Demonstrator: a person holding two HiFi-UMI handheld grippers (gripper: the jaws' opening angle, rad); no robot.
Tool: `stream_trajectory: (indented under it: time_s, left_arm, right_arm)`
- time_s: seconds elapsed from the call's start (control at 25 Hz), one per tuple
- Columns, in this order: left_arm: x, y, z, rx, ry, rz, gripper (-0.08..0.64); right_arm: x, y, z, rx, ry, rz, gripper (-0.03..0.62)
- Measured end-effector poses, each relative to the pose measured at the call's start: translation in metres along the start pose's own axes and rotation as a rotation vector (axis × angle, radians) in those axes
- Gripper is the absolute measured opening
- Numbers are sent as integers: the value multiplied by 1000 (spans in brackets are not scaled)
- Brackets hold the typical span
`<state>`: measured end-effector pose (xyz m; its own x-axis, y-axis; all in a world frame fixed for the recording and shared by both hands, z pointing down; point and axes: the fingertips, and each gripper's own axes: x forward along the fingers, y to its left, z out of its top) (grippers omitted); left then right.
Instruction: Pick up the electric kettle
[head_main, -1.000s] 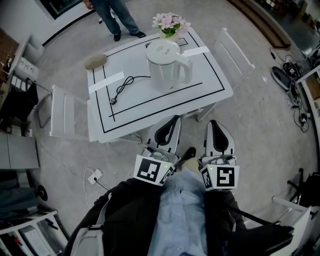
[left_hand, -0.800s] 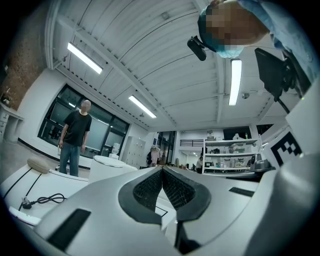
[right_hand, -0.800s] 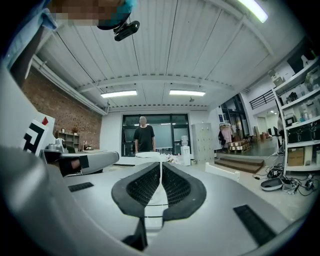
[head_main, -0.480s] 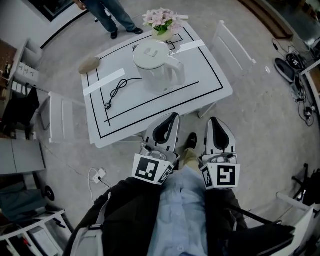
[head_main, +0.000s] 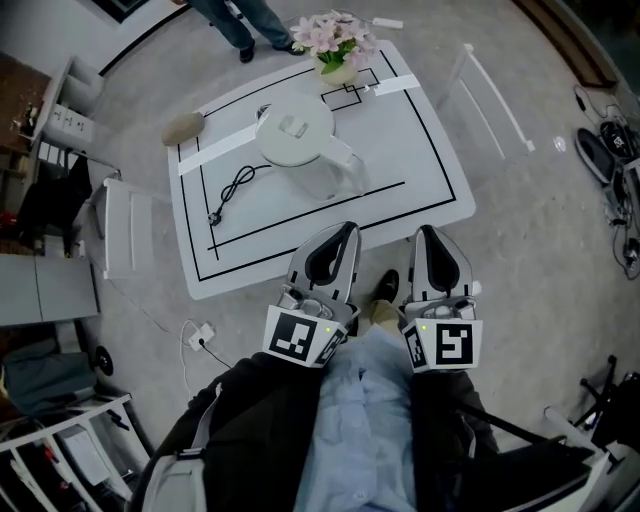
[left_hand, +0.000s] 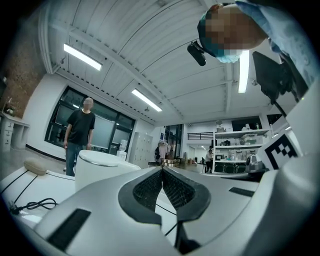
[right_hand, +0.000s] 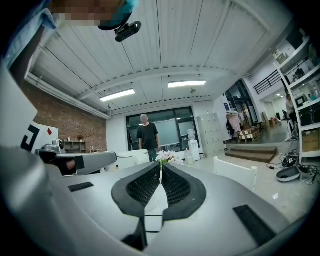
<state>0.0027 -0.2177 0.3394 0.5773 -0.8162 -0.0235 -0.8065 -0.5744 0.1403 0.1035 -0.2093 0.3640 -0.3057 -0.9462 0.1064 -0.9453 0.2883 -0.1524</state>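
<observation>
The surface (head_main: 420, 170) lies straight ahead of you at 12 o'clock. The electric kettle (head_main: 300, 150) stands near its middle. From the kettle, the power cord (head_main: 235, 188) lies on the surface at 8 o'clock. A pot of flowers (head_main: 335, 45) stands at 12 o'clock by the far edge, and a rounded lump (head_main: 186, 126) sits at 10 o'clock on the far corner. One chair (head_main: 125, 232) flanks the surface at 9 o'clock and another chair (head_main: 492, 95) at 2 o'clock. Your left claw (head_main: 345, 230) and right claw (head_main: 428, 232) sit side by side at 6 o'clock, at the near edge.

A black jacket (head_main: 250, 430) over a pale blue shirt (head_main: 365, 425) clothes the person, whose grey left gripper (head_main: 346, 229) and right gripper (head_main: 427, 231) bear black-and-white marker cubes (head_main: 299, 338).
</observation>
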Motion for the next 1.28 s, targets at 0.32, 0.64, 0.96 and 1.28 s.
stream_trajectory:
  time_s: [0.32,0.64,0.96,1.28]
  left_arm:
    - [31,9,24,36,-78,105,5]
    - [31,20,24,18,-89,173,5]
    - [33,36,-19,-37,-52,196,5]
    - [38,44,-52,-83,-31,195,6]
  right_arm:
    - [40,-18,33,-37,-53,122,18]
    - [53,-16,36,-57,-39,177,18]
    - [60,-19,-4,-81,66,181,18]
    - [66,-28,-35,-109,149,170,18]
